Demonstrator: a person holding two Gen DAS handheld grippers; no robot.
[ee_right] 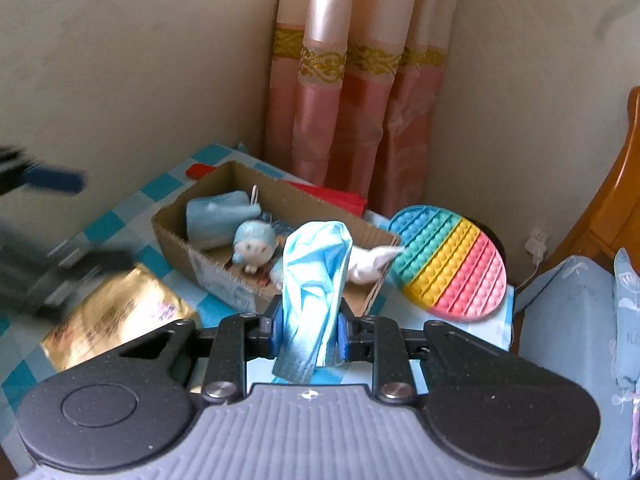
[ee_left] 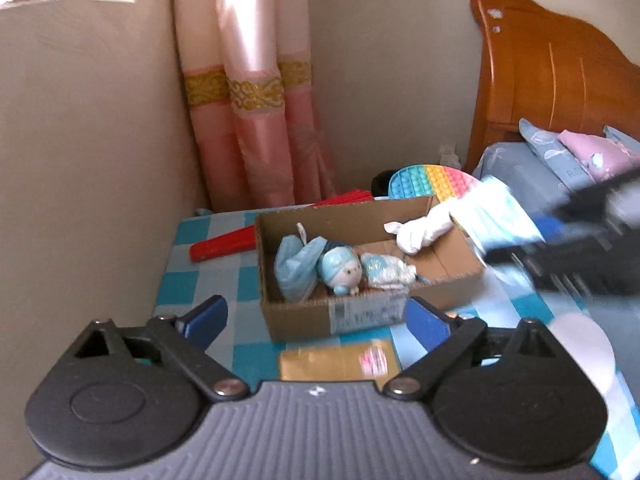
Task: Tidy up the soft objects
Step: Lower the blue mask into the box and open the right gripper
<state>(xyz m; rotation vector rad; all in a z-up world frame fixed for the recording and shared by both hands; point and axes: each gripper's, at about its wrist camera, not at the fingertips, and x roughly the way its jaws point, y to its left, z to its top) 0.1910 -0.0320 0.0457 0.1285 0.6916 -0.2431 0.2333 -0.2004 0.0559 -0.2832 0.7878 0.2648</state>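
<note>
Right wrist view, bottom centre: right hand-held gripper [ee_right: 306, 338] clamped tight on a crumpled pale-blue soft cloth [ee_right: 316, 276], which bunches up above the blue pads and trails a loose end below them.

Left wrist view, lower frame: left hand-held gripper [ee_left: 316, 320] spread wide, nothing between its fingers.

Just beyond, a gold foil packet [ee_left: 340, 360] lies flat on the blue-and-white checked surface [ee_left: 200, 236].

Mid frame: open brown cardboard box [ee_left: 360, 312] holding a pale-blue plastic bag [ee_left: 294, 268], a small blue-hooded plush doll [ee_left: 342, 270], a silvery-blue fabric pouch [ee_left: 386, 272] and a white knotted cloth [ee_left: 416, 232] draped over the far right rim.

Behind the box, right: round rainbow silicone bubble mat [ee_right: 452, 260]. Far: pink curtain [ee_left: 248, 120].

Risk, judged: the trailing end may catch on the box rim at release and slide out, and the white knotted cloth could be knocked off.
</note>
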